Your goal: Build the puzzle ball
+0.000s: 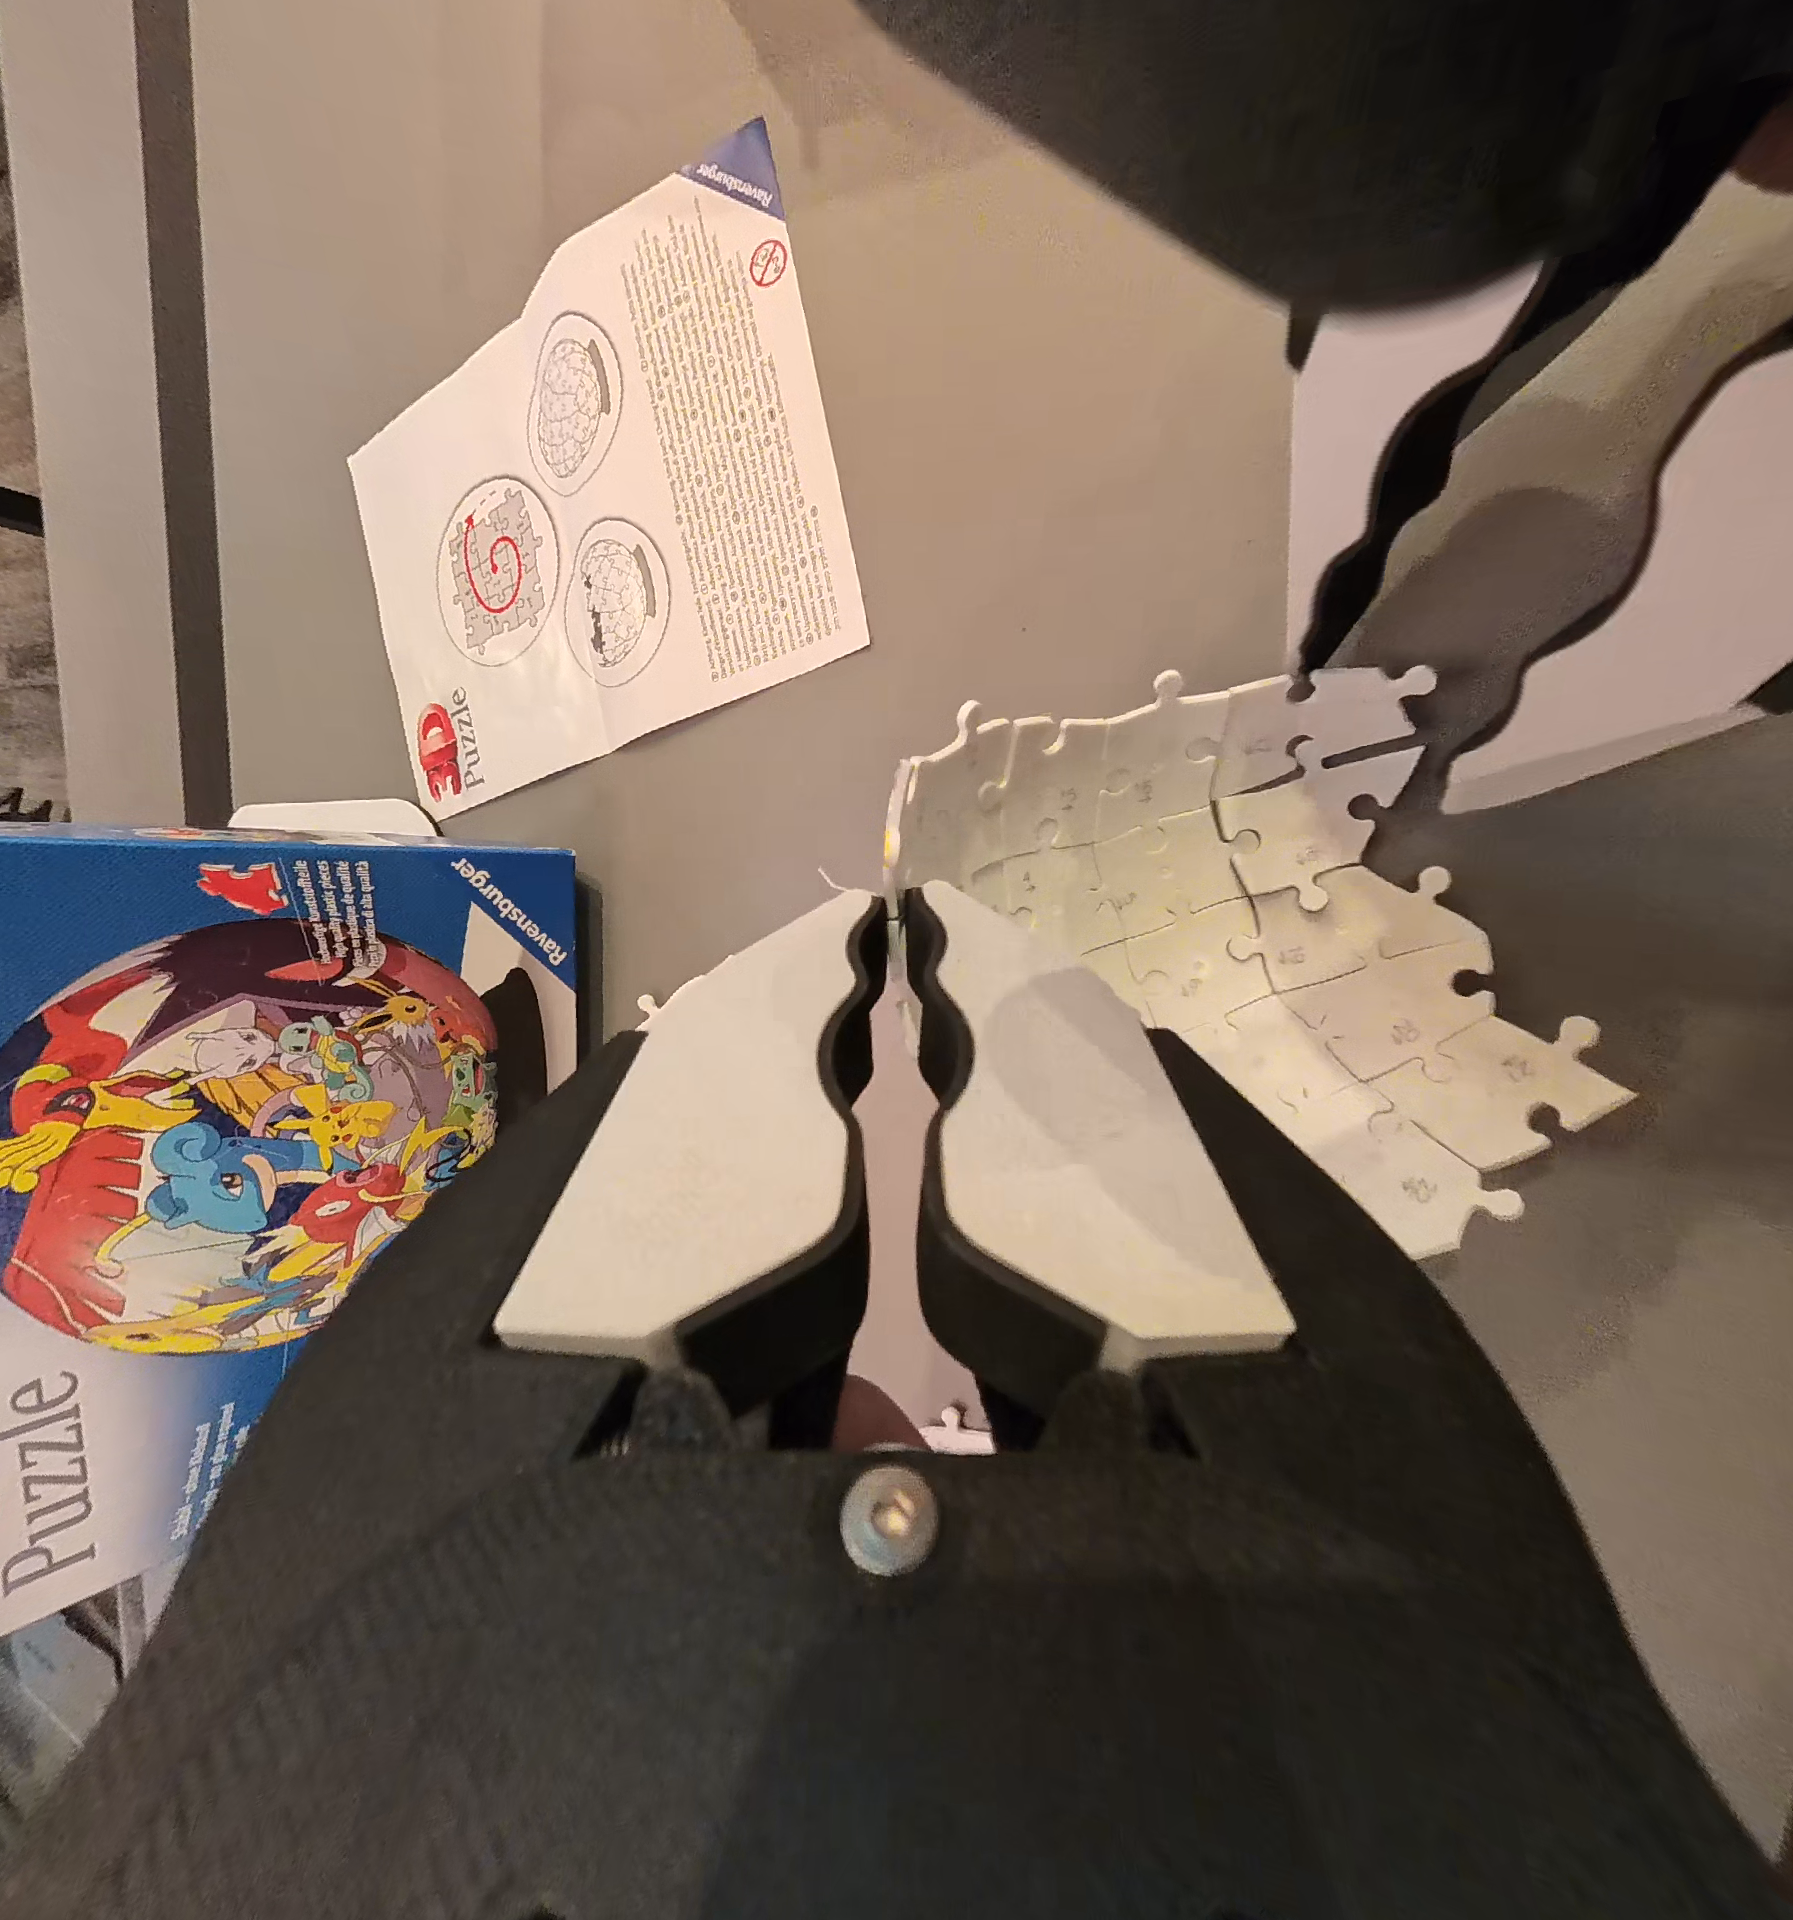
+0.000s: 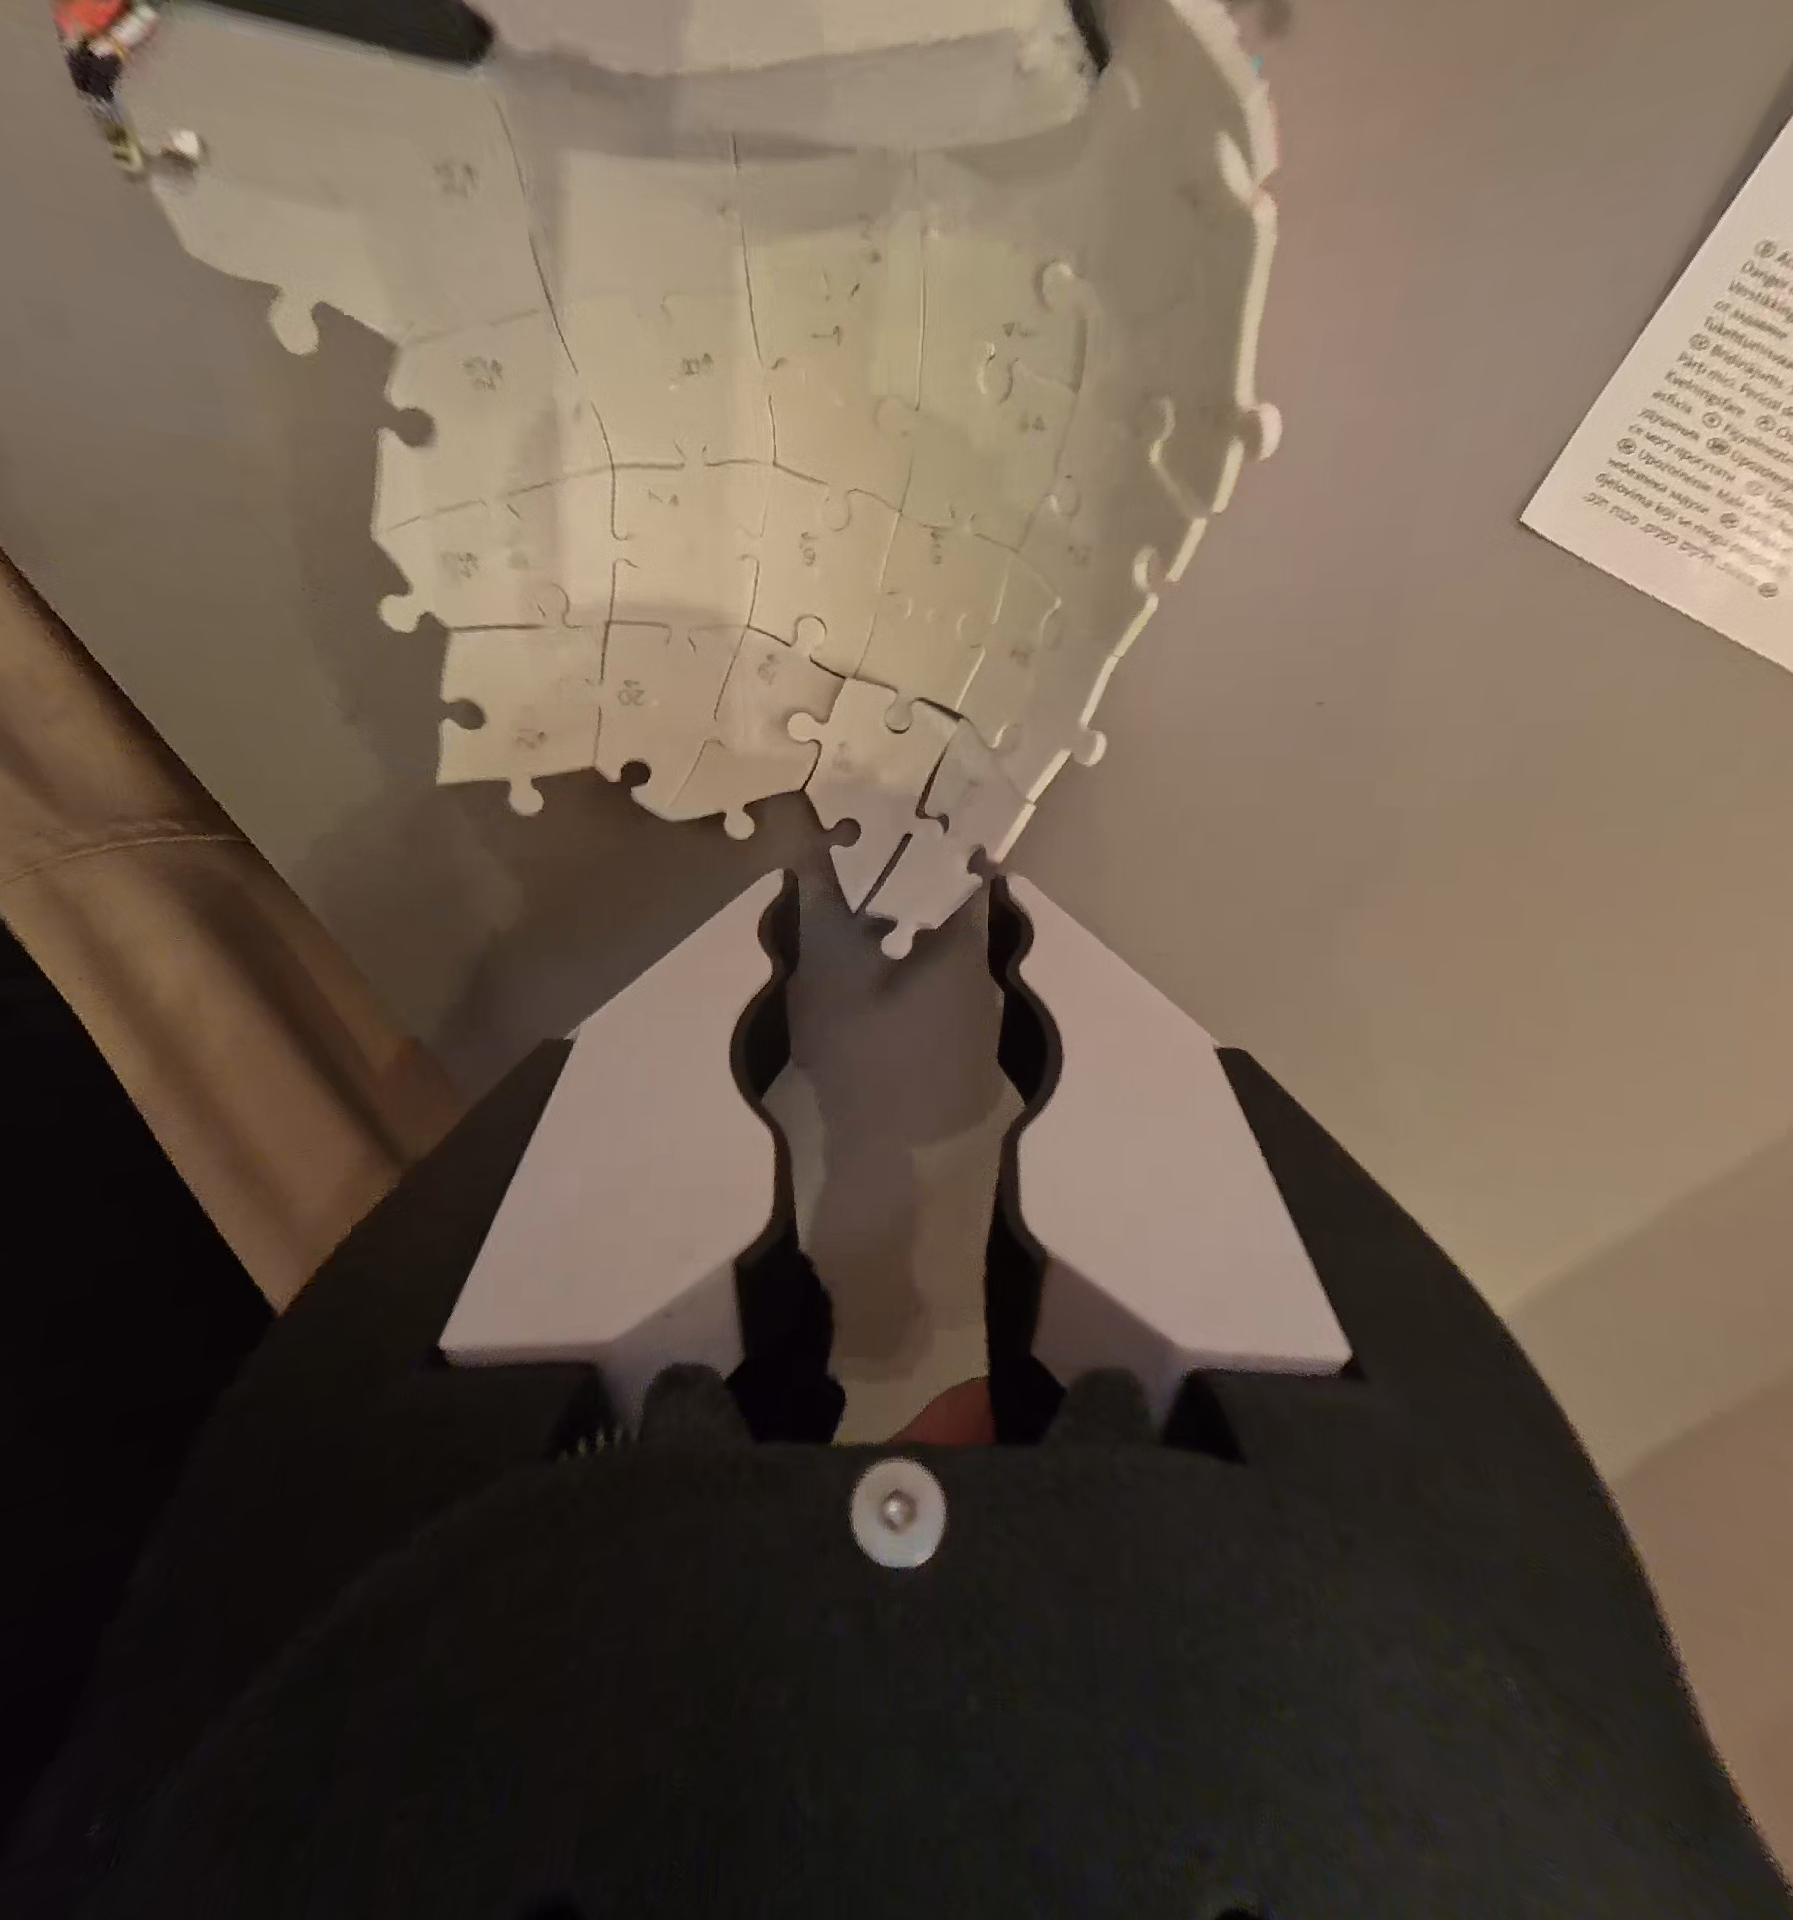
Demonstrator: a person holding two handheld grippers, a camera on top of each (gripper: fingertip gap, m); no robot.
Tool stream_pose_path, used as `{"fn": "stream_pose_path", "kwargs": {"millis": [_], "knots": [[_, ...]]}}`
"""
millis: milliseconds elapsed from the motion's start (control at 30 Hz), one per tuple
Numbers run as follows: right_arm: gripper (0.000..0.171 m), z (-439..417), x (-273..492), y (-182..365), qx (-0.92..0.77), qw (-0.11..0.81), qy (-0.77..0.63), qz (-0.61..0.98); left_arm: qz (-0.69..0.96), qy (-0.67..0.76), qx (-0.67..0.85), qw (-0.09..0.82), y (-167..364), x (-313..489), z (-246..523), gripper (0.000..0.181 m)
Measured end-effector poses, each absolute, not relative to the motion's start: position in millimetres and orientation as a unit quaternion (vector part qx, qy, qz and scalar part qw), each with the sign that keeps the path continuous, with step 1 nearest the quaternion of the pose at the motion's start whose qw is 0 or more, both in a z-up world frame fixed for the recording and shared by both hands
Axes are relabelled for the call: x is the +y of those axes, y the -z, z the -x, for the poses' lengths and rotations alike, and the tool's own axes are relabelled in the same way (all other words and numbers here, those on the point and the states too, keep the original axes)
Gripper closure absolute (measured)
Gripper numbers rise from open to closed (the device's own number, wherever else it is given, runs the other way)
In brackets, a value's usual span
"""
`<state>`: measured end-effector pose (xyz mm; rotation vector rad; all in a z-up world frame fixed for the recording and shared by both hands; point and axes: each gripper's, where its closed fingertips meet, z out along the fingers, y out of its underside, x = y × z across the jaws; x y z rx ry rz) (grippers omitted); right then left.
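The left gripper pinches the rim of the curved puzzle shell with narrow fingers. The right gripper stands open just beside a loose-looking edge piece, above the grey table.

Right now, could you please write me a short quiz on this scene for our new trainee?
1. True or false: the left gripper is shut on the rim of the puzzle shell.
2. The right gripper is: A) open, B) clamped shut, C) out of view.
3. Which printed item lies flat on the table beyond the puzzle box?
Key: 1 true; 2 A; 3 the instruction sheet.
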<state>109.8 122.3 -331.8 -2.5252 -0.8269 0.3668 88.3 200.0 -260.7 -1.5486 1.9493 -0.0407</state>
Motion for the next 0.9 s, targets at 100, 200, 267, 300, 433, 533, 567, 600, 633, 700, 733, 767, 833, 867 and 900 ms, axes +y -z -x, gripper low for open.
{"fn": "stream_pose_path", "kwargs": {"millis": [100,200,267,300,433,533,567,600,633,700,733,767,833,867,900], "knots": [[0.140,-110.3,126.2,333.7,-0.304,0.248,-0.115,0.913,0.588,0.016,0.742,0.321,260.2,198.8,-89.5,0.178],[0.144,-111.4,127.2,334.7,-0.314,0.253,-0.097,0.910,0.586,0.014,0.744,0.321,259.7,197.9,-90.3,0.178],[0.145,-112.0,127.7,334.8,-0.316,0.256,-0.094,0.909,0.586,0.015,0.744,0.322,259.1,197.5,-90.5,0.179],[0.147,-112.3,128.0,334.8,-0.316,0.257,-0.092,0.909,0.585,0.015,0.744,0.322,258.9,197.6,-90.3,0.179],[0.143,-111.8,128.3,335.1,-0.315,0.257,-0.091,0.909,0.588,0.015,0.742,0.322,259.6,198.4,-89.8,0.179],[0.141,-112.1,128.9,334.0,-0.314,0.260,-0.090,0.909,0.588,0.015,0.742,0.322,259.7,198.2,-90.3,0.179],[0.140,-112.6,129.4,332.2,-0.312,0.263,-0.090,0.909,0.587,0.015,0.743,0.321,259.6,198.0,-90.3,0.179],[0.139,-113.4,130.5,329.6,-0.308,0.268,-0.090,0.908,0.587,0.015,0.743,0.321,259.5,198.0,-90.3,0.179],[0.139,-114.1,131.5,326.8,-0.304,0.274,-0.092,0.908,0.587,0.014,0.743,0.322,259.5,197.9,-90.2,0.179],[0.141,-113.5,132.8,322.8,-0.298,0.281,-0.099,0.907,0.587,0.013,0.743,0.322,259.7,198.1,-90.1,0.179],[0.144,-114.2,133.1,321.9,-0.298,0.282,-0.096,0.907,0.589,0.011,0.742,0.321,259.9,198.6,-89.8,0.178],[0.148,-115.0,133.0,321.0,-0.299,0.282,-0.092,0.907,0.589,0.011,0.742,0.320,260.1,198.9,-89.6,0.178],[0.150,-113.2,133.5,315.8,-0.302,0.293,-0.094,0.902,0.590,0.012,0.742,0.319,260.4,199.3,-89.4,0.178],[0.152,-110.9,133.4,314.0,-0.304,0.298,-0.100,0.899,0.591,0.012,0.741,0.319,260.5,199.8,-89.2,0.178],[0.154,-108.7,134.0,313.2,-0.308,0.304,-0.103,0.896,0.591,0.012,0.741,0.318,260.7,200.1,-89.1,0.178]]}}
